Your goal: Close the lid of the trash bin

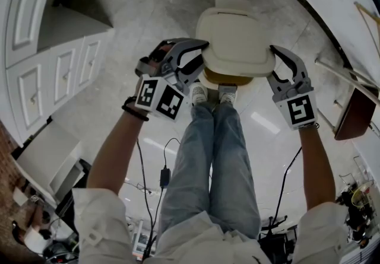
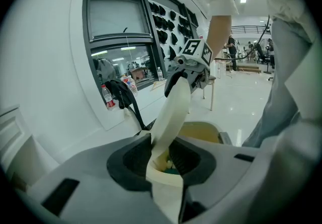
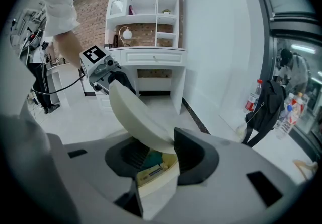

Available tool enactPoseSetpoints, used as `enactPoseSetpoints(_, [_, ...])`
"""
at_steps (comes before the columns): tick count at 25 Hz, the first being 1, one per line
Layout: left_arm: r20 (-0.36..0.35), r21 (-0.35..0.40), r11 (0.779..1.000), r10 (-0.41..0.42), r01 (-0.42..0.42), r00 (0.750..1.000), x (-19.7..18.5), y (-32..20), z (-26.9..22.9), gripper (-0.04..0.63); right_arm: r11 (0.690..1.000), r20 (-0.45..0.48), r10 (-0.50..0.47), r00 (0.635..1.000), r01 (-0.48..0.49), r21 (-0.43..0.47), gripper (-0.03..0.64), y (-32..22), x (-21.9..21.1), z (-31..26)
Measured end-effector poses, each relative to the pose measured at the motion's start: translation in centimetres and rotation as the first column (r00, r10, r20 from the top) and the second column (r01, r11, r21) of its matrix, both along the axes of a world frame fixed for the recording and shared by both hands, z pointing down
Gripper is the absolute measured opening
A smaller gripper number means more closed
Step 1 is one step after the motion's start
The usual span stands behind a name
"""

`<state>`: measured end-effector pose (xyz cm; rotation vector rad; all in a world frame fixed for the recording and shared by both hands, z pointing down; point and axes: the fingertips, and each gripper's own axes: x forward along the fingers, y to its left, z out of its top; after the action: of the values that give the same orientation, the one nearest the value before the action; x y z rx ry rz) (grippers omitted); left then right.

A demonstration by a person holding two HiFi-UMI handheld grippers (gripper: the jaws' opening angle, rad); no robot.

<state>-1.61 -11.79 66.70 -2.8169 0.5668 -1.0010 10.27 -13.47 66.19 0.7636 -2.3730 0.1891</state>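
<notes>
Slanting lid (image 1: 234,40), front edge raised off trash bin (image 1: 227,77); left gripper (image 1: 199,59), right gripper (image 1: 276,62) jaws pinching sides.

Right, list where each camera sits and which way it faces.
Head view: on the person's head, looking steeply down at the cream plastic trash-bin lid; forearms, blue-jeaned legs, left gripper and right gripper show.
Left gripper view: rides the left gripper, looking along its jaws across the lid's edge at the right gripper and its forearm.
Right gripper view: rides the right gripper, facing back at the left gripper and a white cabinet.
Shared: both gripper views face each other, the lid's edge between each one's jaws.
</notes>
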Motion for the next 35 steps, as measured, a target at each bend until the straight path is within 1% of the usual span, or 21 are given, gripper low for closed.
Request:
enactPoseSetpoints(8, [0.014,-0.019,0.999,0.036,-0.035,0.999,-0.1,0.9,0.9,0.124,0.999,-0.035,-0.037,0.999,0.036,-0.005,0.177,1.0,-0.1,1.0])
enactPoseSetpoints(13, [0.014,-0.025,0.999,0.045,-0.045,0.999,0.0,1.3,1.0,0.143,0.999,-0.033,-0.046,0.998,0.045,-0.008,0.187,1.4,-0.1,1.0])
enactPoseSetpoints(22, [0.004,-0.063,0.995,0.080,-0.080,0.997,0.1,1.8,1.2,0.160,0.998,-0.022,-0.058,0.998,0.057,-0.020,0.204,1.9,-0.2,1.3])
enactPoseSetpoints(27, [0.012,-0.077,0.991,0.108,-0.107,0.994,0.1,2.4,1.7,0.173,0.995,-0.052,-0.095,0.994,0.094,-0.016,0.216,2.3,-0.2,1.8])
enactPoseSetpoints(32, [0.011,-0.091,0.989,0.121,-0.120,0.993,0.0,2.8,2.1,0.183,0.994,-0.060,-0.107,0.992,0.105,-0.025,0.229,2.8,-0.3,2.3])
enactPoseSetpoints(35, [0.027,-0.098,0.985,0.148,-0.145,0.989,0.0,3.4,2.3,0.193,0.991,-0.089,-0.136,0.987,0.134,-0.028,0.241,3.4,-0.4,2.6])
